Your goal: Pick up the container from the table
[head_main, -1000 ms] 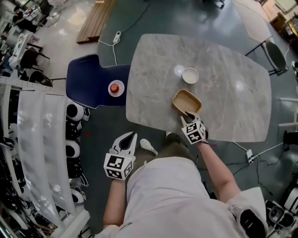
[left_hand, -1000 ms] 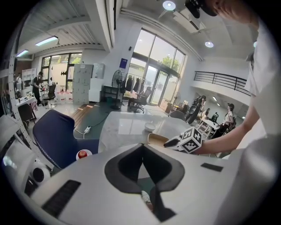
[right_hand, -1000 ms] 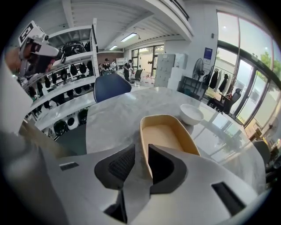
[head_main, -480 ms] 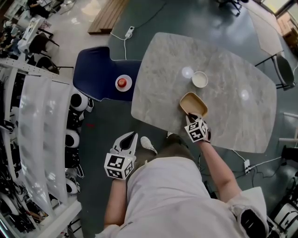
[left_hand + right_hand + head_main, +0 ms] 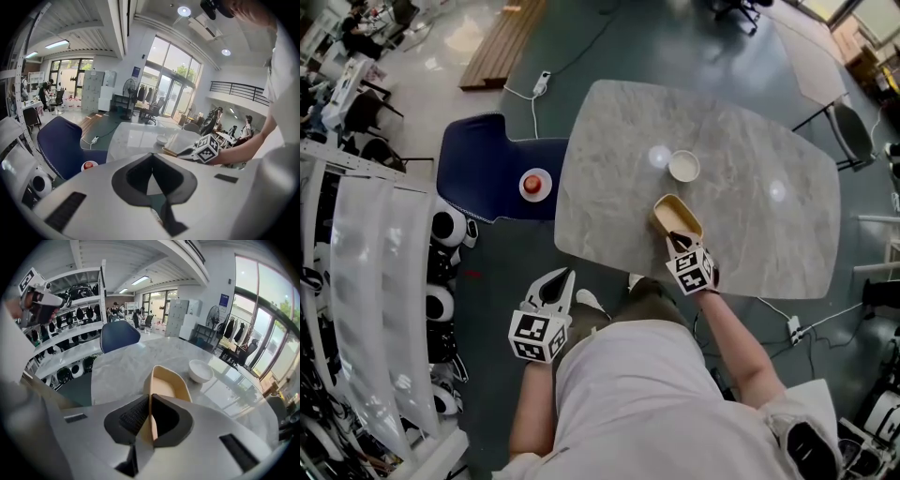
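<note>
Clamping the tan oval wooden container (image 5: pixel 675 215) over the grey marble table's (image 5: pixel 609 150) near edge.
Head view: pinching its rim with the right gripper (image 5: pixel 678 240); dangling the left gripper (image 5: pixel 555 285) off the table. Left gripper view: pressing jaws together, empty. Right gripper view: squeezing the container's wall.

The container (image 5: pixel 677 216) is held at the near edge of the table (image 5: pixel 750 131), its near wall gripped between the jaws of the right gripper (image 5: pixel 679 240). A bowl (image 5: pixel 683 166) is set on the table just behind it, not touching it. The left gripper (image 5: pixel 555 283) is held off the table, before its near edge and to the left. A chair (image 5: pixel 473 173) is placed left of the table, with a dish (image 5: pixel 524 188) on its seat.
</note>
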